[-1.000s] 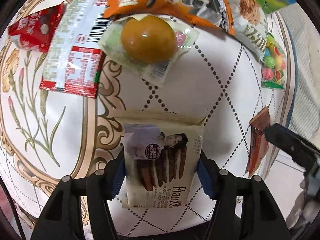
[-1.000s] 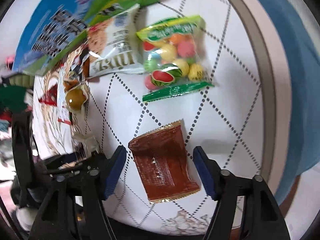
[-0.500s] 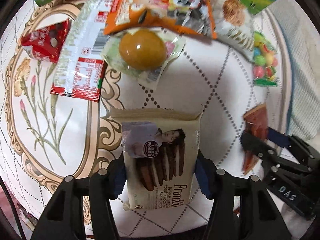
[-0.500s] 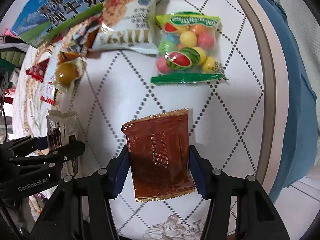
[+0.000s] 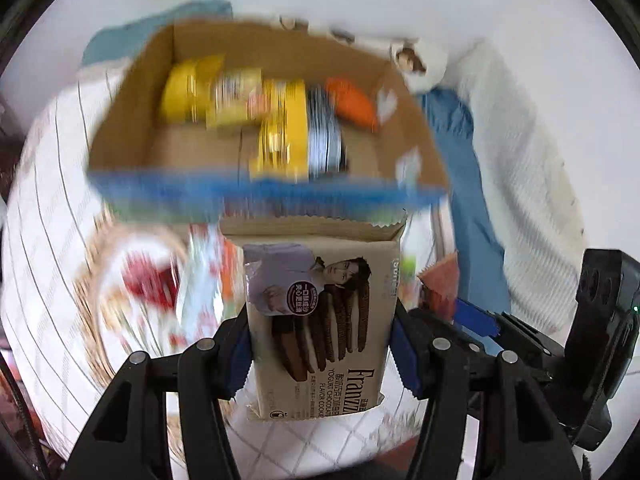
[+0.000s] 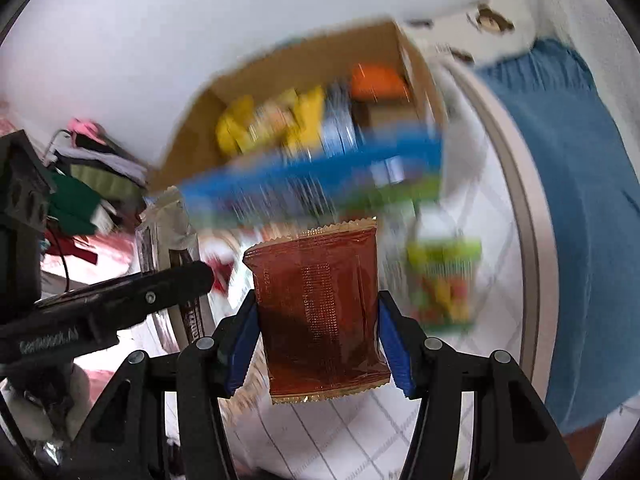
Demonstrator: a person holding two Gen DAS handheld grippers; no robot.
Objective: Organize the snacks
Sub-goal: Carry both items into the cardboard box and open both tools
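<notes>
My left gripper [image 5: 320, 344] is shut on a beige pack of chocolate cookies [image 5: 320, 320], held up off the table. The blue pads press both of its long sides. My right gripper [image 6: 316, 332] is shut on a brown foil snack packet [image 6: 320, 312], also lifted. Beyond both stands an open cardboard box [image 5: 132, 120] with yellow, striped and orange snack bags inside; it shows in the right wrist view too, as the box [image 6: 188, 124]. The left gripper's black finger and the cookie pack [image 6: 168, 236] appear at the left of the right wrist view.
Blurred snacks lie on the patterned round table [image 5: 52, 208]: a red packet [image 5: 148, 280] and a bag of coloured candies [image 6: 444, 280]. A blue and green carton [image 5: 248, 196] lies before the box. Blue cloth [image 6: 580, 200] hangs past the table's right rim.
Both grippers closed on their packs, then rose with them and tilted up. The cardboard box and the wall have come into view; the snacks on the table have dropped away and blurred.
</notes>
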